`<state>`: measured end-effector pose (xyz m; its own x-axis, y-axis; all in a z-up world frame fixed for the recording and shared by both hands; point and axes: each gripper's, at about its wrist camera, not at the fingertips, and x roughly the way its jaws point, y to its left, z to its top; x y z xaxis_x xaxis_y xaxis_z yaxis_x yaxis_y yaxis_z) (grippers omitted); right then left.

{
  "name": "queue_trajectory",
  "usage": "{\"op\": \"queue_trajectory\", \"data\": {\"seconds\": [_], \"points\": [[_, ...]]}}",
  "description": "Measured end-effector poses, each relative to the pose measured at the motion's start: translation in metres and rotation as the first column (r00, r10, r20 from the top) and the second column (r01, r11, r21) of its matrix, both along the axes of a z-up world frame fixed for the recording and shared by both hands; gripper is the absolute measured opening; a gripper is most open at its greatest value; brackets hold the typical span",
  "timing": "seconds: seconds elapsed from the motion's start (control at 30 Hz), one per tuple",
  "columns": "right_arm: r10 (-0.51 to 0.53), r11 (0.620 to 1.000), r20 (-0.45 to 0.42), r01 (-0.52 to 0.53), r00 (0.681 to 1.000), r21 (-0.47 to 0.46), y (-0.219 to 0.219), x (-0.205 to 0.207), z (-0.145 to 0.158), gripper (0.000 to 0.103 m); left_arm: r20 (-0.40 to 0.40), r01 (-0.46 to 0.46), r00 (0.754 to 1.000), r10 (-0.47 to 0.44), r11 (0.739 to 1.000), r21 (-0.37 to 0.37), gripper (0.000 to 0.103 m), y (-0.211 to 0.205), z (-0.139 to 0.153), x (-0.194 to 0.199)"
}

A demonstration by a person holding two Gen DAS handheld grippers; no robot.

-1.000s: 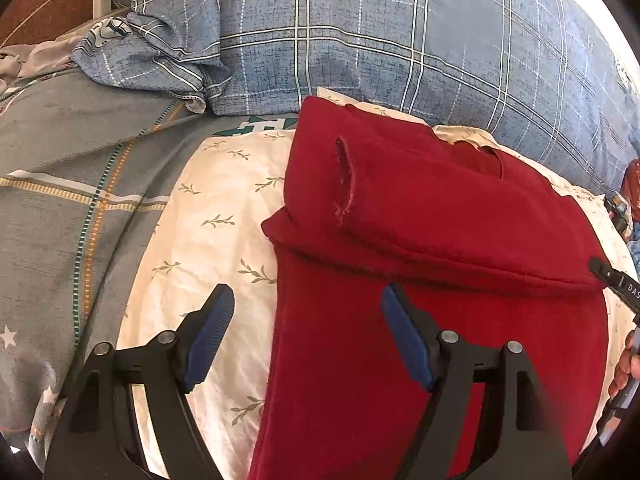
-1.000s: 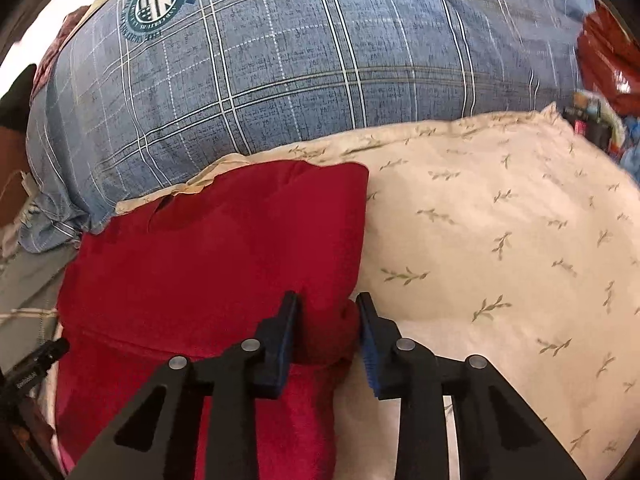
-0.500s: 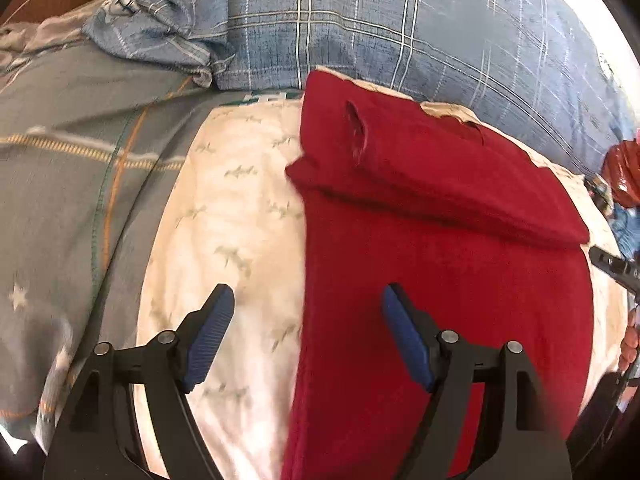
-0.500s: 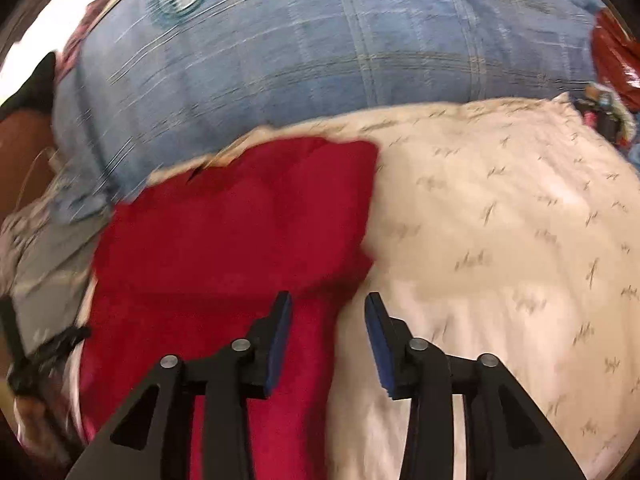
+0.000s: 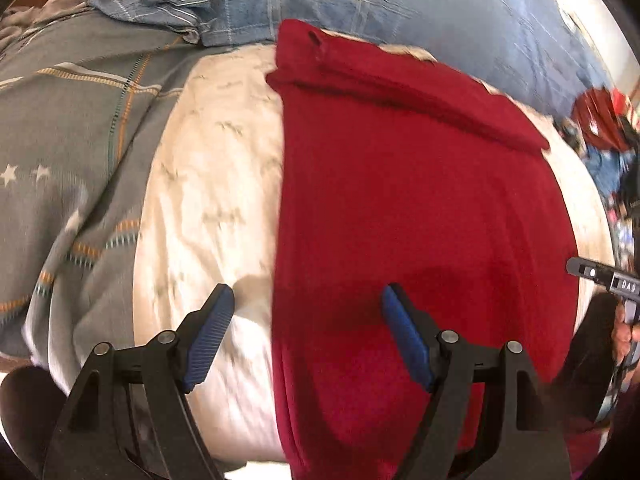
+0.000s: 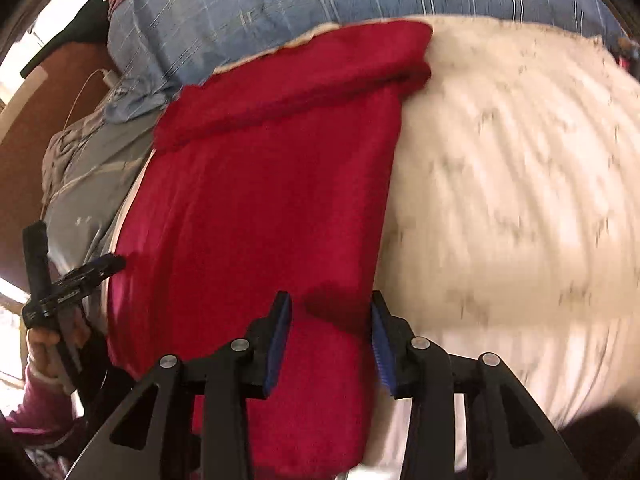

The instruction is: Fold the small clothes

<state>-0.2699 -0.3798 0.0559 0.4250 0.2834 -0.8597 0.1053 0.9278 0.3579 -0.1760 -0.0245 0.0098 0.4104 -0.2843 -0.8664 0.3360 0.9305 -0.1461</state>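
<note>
- I see the left gripper [image 5: 306, 334] with its jaws spread wide and nothing clamped. Its left blue pad [image 5: 208, 338] sits over the cream leaf-print cover [image 5: 208, 184]; its right pad is over the red garment [image 5: 420, 208].
- The garment's left long edge runs between the two left pads. Its far end, ahead of the claw, is folded back on itself into a thick band.
- I see the right gripper [image 6: 330, 344] partly open, its jaws having just been opening. The garment's [image 6: 272, 200] right edge lies between the pads [image 6: 278, 344]; no pad presses on it.
- To the right of the right claw lies only the cream cover [image 6: 512, 184].
- Beyond the garment, ahead of both claws, sits a blue plaid pillow [image 5: 400, 4].
- Left of the left claw lies a grey star-print blanket [image 5: 72, 140].
</note>
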Motion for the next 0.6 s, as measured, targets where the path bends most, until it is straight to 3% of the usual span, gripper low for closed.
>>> {"op": "queue_trajectory", "data": {"seconds": [0.27, 0.6], "points": [[0.025, 0.995, -0.047, -0.020, 0.999, 0.102, -0.002, -0.045, -0.009, 0.041, -0.051, 0.005, 0.999, -0.005, 1.000, 0.000, 0.076, 0.011, -0.002, -0.036], [0.101, 0.980, -0.094, -0.083, 0.990, 0.180, 0.003, -0.067, -0.027, 0.041, -0.101, 0.018, 0.995, -0.017, 1.000, 0.006, 0.076, 0.017, -0.009, -0.059]]}}
